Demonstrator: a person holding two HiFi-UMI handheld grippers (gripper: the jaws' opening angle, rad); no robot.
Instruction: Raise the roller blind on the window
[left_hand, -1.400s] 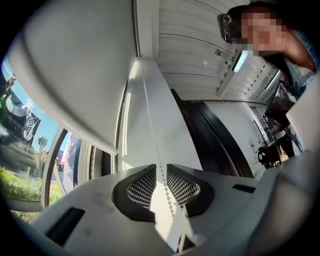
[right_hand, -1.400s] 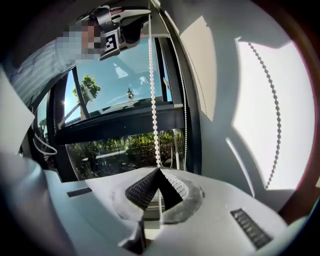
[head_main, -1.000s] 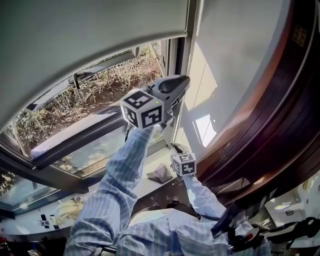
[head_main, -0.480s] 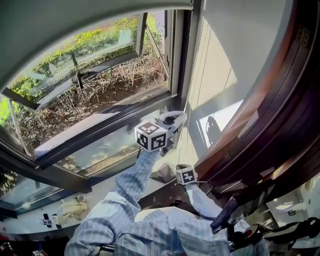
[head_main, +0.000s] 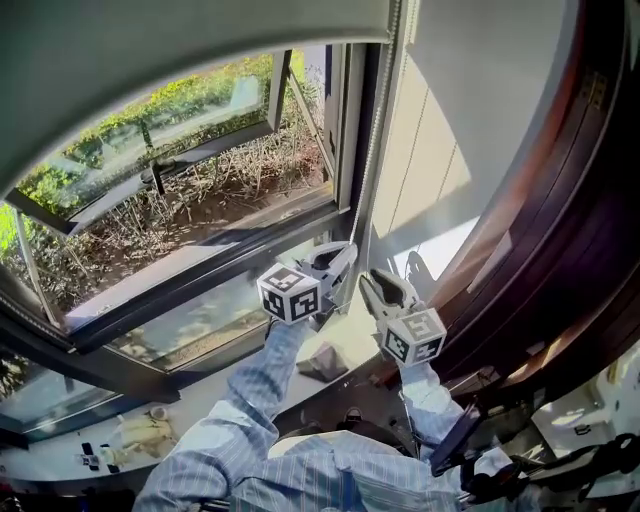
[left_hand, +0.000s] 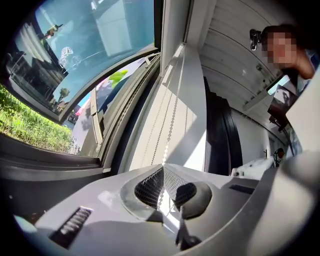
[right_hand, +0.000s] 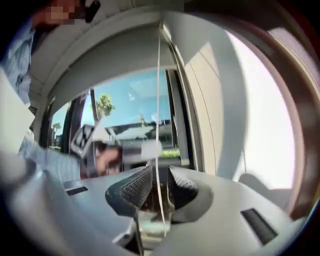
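Note:
The grey roller blind (head_main: 190, 50) hangs rolled up high over the window, its bottom bar near the top of the head view. Its bead chain (head_main: 379, 130) drops along the window's right side. My left gripper (head_main: 343, 256) is shut on the chain (left_hand: 171, 120), which is pinched between its pads (left_hand: 152, 184). Just to its right, my right gripper (head_main: 374, 286) stands open. Its jaws have just been opening, and the chain (right_hand: 159, 100) runs loose between the fingers (right_hand: 136, 189) without being pressed.
A casement window (head_main: 160, 150) stands tilted open onto a garden. A crumpled cloth (head_main: 322, 362) lies on the sill below the grippers. A pale wall (head_main: 450, 140) and a dark wooden frame (head_main: 560, 230) close in on the right.
The blind has risen well up the window. My left gripper has come down with the chain in it. My right gripper has climbed from low down to beside the left and opened.

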